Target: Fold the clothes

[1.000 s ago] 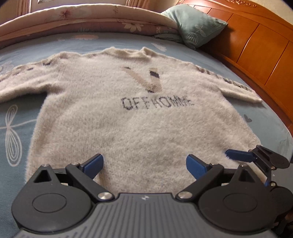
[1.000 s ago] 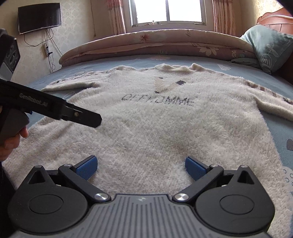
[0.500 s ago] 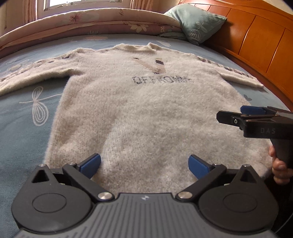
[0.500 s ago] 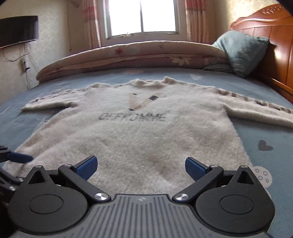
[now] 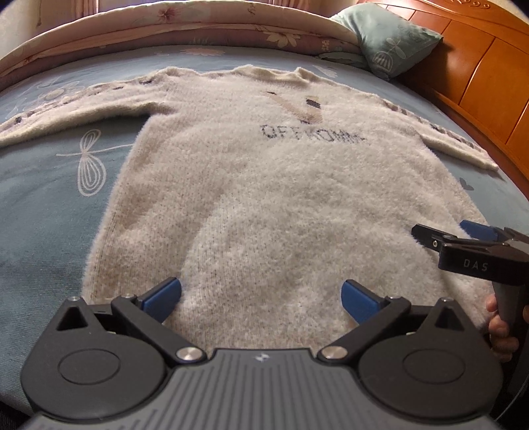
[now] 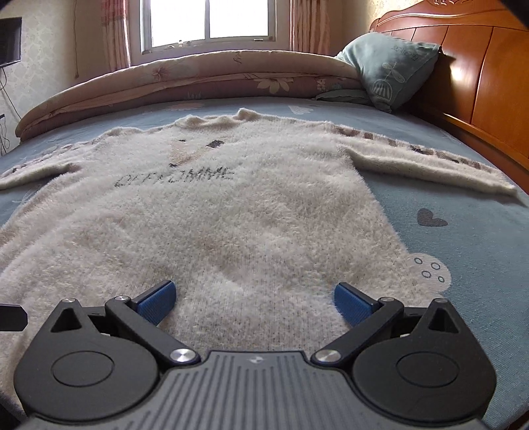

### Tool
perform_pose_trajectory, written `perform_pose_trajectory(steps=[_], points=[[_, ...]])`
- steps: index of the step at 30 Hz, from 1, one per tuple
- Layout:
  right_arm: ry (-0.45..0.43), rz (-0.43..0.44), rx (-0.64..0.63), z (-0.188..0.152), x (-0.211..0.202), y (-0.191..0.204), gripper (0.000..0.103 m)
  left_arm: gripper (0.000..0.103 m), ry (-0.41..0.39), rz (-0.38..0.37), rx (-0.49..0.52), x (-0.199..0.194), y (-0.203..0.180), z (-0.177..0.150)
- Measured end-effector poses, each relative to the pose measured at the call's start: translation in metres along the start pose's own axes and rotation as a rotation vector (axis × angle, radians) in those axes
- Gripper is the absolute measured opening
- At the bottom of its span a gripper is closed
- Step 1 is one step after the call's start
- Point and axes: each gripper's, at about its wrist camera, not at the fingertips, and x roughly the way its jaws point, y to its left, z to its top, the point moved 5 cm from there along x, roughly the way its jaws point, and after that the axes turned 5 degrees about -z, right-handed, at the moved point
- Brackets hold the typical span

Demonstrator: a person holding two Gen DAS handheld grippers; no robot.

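A fluffy cream sweater [image 5: 281, 198] lies spread flat, front up, on the blue patterned bed [image 5: 43, 205], sleeves stretched out to either side and its hem nearest both cameras. Only the left wrist view shows the right gripper [image 5: 443, 233] from the side, reaching in over the hem's right corner with a hand [image 5: 501, 330] on its grip and the letters "DAS" on its body; from that angle its blue pads overlap, so their spread cannot be read there. The right wrist view settles it: the right gripper's fingers [image 6: 352, 302] stand wide apart over the hem with nothing clamped. That view alone also shows the window [image 6: 208, 23], curtains, a dark screen on the wall at far left, and a heart print on the sheet. The left gripper [image 5: 261, 297] has just been opening and now stands fully spread above the hem near the sweater's left corner, holding nothing. The knitted chest lettering reads roughly "OFFHOMME" (fuzzy pile blurs the last letters). The left sleeve is cut off at the frame edge in both views. A teal pillow [image 6: 390, 66] leans against the wooden headboard [image 6: 469, 79], beside a rolled floral quilt [image 6: 198, 79].
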Motion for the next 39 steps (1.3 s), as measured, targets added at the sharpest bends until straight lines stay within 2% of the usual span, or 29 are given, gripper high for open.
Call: perform_pose_trajectory(steps=[5,9,17,21,24,26,29,32,33,37,39], points=[[0.0,0.013,-0.011,0.002,0.0,-0.002,0.103,0.102,-0.016,-0.022,-0.101,-0.004,0.003,0.013],[0.016,0.014,-0.012,0.004,0.0,-0.001,0.103,0.102,-0.08,-0.048,-0.113,-0.006,0.0,0.03],[0.015,0.007,-0.017,0.004,0.001,0.001,0.103,0.102,-0.116,-0.032,-0.037,0.016,-0.002,0.065],[0.016,0.007,-0.015,0.004,0.001,0.001,0.103,0.102,-0.145,-0.043,0.062,0.019,0.004,0.101],[0.013,0.03,-0.002,0.007,-0.001,0.0,0.103,0.102,-0.167,-0.007,0.106,0.025,0.026,0.14],[-0.005,0.082,0.04,0.011,-0.004,-0.003,0.103,0.102,-0.185,0.001,0.067,0.029,0.05,0.172],[-0.043,0.174,0.122,0.017,-0.01,-0.008,0.103,0.102,-0.181,-0.042,-0.047,0.048,0.096,0.219],[-0.052,0.196,0.165,0.02,-0.009,-0.01,0.103,0.102,-0.179,-0.052,-0.178,0.073,0.144,0.245],[-0.045,0.191,0.168,0.019,-0.006,-0.011,0.103,0.102,-0.184,-0.061,-0.225,0.082,0.16,0.247],[-0.025,0.16,0.165,0.017,0.002,-0.01,0.103,0.102,-0.118,-0.199,-0.434,0.112,0.209,0.231],[-0.028,0.145,0.152,0.017,0.004,-0.009,0.103,0.102,-0.127,-0.194,-0.479,0.115,0.229,0.216]])
